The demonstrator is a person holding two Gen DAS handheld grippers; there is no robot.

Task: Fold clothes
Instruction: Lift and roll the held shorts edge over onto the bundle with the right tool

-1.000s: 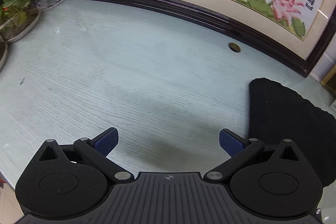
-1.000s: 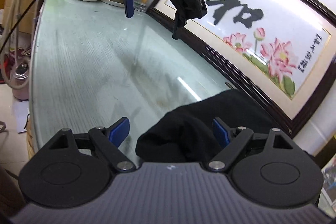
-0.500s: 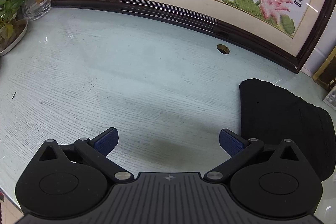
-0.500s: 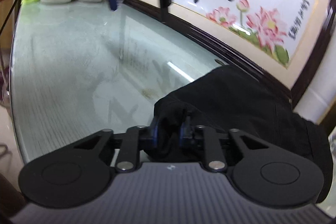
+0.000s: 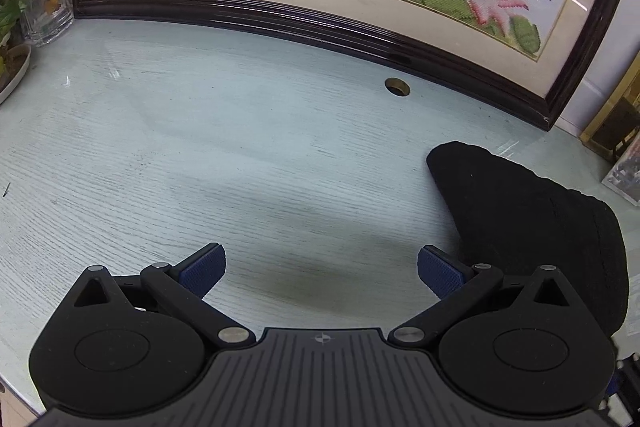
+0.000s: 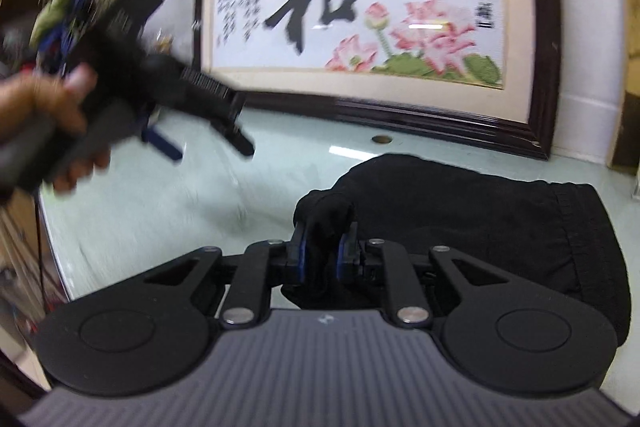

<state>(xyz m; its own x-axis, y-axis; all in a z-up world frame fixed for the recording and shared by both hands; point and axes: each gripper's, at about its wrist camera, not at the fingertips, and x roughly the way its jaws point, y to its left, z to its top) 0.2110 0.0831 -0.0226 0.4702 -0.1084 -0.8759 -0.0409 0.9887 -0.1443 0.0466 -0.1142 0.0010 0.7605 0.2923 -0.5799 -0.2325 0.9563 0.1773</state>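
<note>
A: Your right gripper (image 6: 320,251) is clamped on a bunched corner of the black garment (image 6: 480,223). The pinch sits at the near left edge, w/ the rest of the cloth lying ahead and to the right on the table (image 6: 160,211). Prob so you can carry that corner over for a fold.

B: And the left?

A: Your left gripper (image 5: 320,267) hangs w/ jaws wide apart, nothing btwn them, over bare tabletop. The garment is just off its right finger, not touching as far as I can tell. I'd guess it's waiting to pin or take the other corner.
</note>
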